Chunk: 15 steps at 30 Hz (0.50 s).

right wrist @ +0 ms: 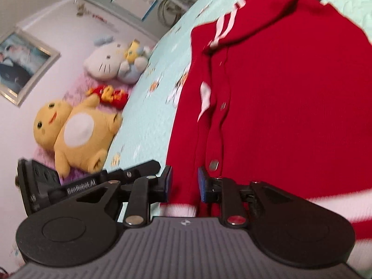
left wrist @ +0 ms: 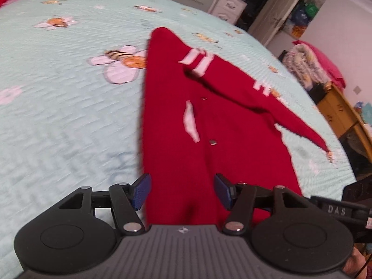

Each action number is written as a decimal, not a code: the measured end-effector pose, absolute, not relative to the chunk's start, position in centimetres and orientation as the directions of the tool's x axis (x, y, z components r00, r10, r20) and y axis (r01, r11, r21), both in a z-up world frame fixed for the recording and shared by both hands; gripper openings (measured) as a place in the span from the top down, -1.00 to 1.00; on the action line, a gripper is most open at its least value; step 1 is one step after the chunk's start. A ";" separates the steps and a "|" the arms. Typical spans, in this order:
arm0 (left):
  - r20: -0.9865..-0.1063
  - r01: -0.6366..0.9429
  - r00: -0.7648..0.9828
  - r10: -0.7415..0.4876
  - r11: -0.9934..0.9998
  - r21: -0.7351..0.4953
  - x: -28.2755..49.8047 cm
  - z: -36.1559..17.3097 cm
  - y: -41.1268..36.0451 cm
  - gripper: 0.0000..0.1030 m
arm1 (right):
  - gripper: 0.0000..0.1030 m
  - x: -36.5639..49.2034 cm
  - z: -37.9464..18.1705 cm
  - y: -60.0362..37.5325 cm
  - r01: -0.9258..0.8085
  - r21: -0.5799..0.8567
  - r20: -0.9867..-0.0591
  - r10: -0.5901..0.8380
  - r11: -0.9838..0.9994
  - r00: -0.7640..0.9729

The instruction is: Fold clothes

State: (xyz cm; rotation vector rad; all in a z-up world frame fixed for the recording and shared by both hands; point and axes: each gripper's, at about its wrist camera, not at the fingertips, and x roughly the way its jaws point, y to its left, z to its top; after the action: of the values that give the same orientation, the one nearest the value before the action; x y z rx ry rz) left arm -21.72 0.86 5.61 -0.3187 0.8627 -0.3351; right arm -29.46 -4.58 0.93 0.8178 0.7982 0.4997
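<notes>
Where legible: "GenRobot.AI" by right claw

A bed is covered by a pale mint quilted spread printed with bees and flowers. A red cardigan with white stripes is spread on it, one sleeve stretched toward 4 o'clock. Plush toys are seen at the pillow end, toward 9 o'clock in the right wrist view.

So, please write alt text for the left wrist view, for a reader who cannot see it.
A red cardigan with white stripes lies on a pale green bedspread printed with bees. The left tool hangs over its near edge, fingers apart with red cloth showing between them; the picture is motion-blurred.
</notes>
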 end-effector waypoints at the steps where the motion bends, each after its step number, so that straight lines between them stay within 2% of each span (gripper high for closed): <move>1: -0.674 0.166 0.607 -0.421 0.896 -0.411 -21.3 5.2 0.6 -0.18 | 0.52 -29.1 0.8 -4.8 -0.088 0.800 -0.425 0.663 0.594 0.617; 4: -0.653 0.214 0.600 -0.462 0.880 -0.425 -20.6 3.8 -0.4 -0.15 | 0.52 -28.1 0.4 -5.3 -0.071 0.809 -0.416 0.653 0.583 0.633; 8: -0.666 0.312 0.579 -0.471 0.882 -0.353 -21.0 3.0 -1.6 -0.14 | 0.52 -27.3 -0.8 -5.7 -0.051 0.824 -0.410 0.657 0.564 0.633; 15: -0.622 0.239 0.579 -0.527 0.839 -0.489 -20.3 4.0 0.4 -0.15 | 0.51 -26.9 -1.0 -6.0 -0.049 0.828 -0.402 0.652 0.559 0.643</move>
State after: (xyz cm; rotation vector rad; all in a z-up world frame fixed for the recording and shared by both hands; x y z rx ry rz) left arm -20.35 0.35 3.95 -0.3742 0.8424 -0.4605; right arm -26.91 -5.97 -1.02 0.8909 0.7751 0.4656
